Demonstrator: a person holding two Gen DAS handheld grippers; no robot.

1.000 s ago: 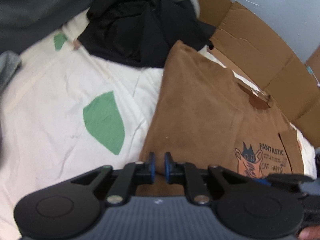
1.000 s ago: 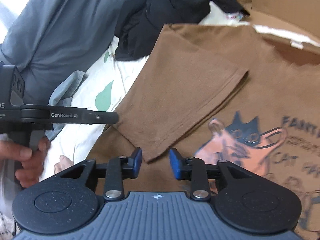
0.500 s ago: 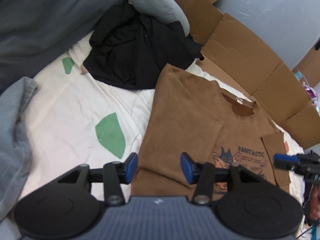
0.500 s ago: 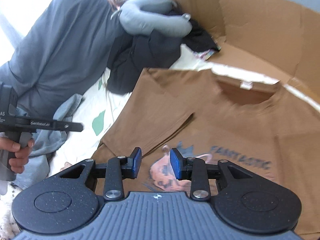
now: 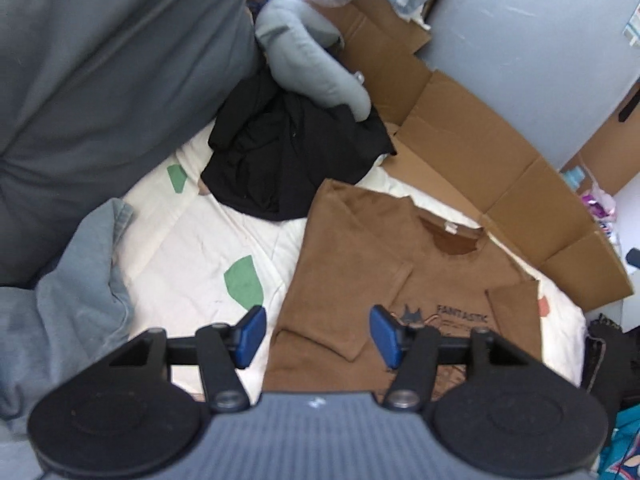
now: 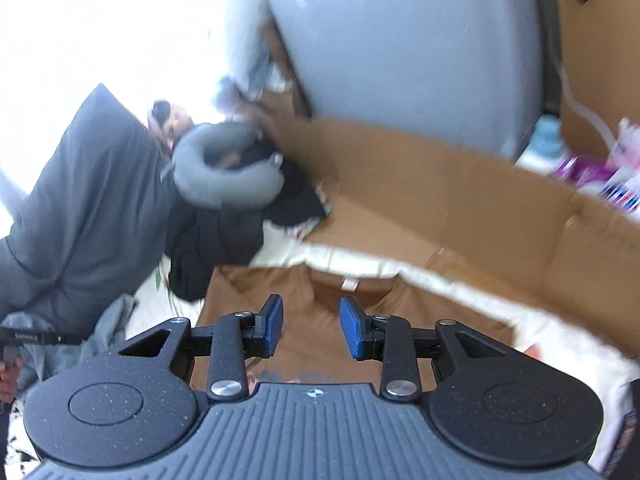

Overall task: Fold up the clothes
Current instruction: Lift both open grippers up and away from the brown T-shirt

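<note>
A home bedroom: leaf-print bedsheet [image 5: 192,248], grey duvet [image 5: 100,80], neck pillow [image 5: 308,64], flattened cardboard boxes [image 5: 480,152].

Left tool [image 5: 318,334] tilted steeply down above the brown T-shirt [image 5: 400,264], over its lower left edge; blue pads [image 5: 250,334] spreading apart at this moment, nothing between them, nothing touched. Right tool [image 6: 311,328] aimed less steeply, above the same T-shirt near its collar; pads [image 6: 274,326] parted by a moderate gap, empty, clear of the cloth. In the right wrist view, far left of the T-shirt, a hand [image 6: 7,376] gripping the left tool's handle.
</note>
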